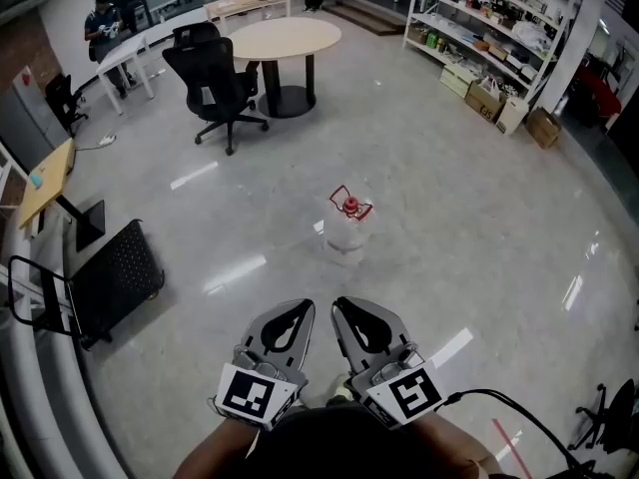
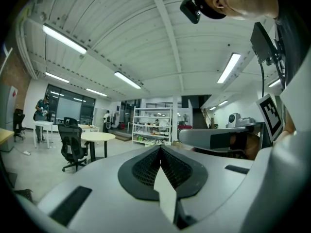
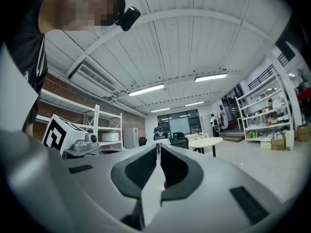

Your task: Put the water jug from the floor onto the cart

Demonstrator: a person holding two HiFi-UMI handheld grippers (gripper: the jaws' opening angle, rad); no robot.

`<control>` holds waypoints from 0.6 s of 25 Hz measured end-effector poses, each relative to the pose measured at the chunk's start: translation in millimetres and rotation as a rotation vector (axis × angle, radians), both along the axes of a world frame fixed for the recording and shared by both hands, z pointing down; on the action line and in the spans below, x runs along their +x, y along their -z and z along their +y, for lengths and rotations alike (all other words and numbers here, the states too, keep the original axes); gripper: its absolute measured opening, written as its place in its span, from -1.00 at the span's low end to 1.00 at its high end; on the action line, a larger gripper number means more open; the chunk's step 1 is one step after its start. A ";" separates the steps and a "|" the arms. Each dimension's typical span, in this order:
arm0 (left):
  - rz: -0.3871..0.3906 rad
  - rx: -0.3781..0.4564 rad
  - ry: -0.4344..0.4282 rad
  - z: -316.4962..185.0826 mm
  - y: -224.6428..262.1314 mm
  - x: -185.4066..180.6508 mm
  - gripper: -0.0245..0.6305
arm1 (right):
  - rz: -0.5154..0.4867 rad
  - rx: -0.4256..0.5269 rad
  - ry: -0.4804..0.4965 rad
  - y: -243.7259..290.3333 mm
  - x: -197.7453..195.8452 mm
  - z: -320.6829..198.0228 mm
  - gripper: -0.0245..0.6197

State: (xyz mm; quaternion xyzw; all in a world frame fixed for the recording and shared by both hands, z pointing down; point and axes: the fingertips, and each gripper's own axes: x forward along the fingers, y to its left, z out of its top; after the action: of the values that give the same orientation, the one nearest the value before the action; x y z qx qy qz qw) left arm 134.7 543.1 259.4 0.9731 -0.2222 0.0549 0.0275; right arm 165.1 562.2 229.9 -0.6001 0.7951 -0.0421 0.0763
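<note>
Water jug (image 1: 348, 222) on floor, frame center, well above both grippers. Left gripper (image 1: 297, 314) and right gripper (image 1: 344, 312) at bottom center, jaws closed, empty.

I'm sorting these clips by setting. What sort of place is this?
Probably an open lab or workshop-style office: a wide polished floor, white shelving stocked with boxes and supplies along one wall, and a round table with a black office chair beside it.
</note>
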 end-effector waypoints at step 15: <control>-0.047 -0.051 -0.021 -76.3 -31.9 121.4 -0.91 | -0.055 -0.069 -0.136 -42.8 142.6 -57.1 -0.91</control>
State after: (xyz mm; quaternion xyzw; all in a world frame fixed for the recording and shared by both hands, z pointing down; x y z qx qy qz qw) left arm 256.1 466.7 291.3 0.9727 -0.2111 0.0839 0.0466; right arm 307.6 505.0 272.6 -0.6538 0.7481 -0.0807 0.0798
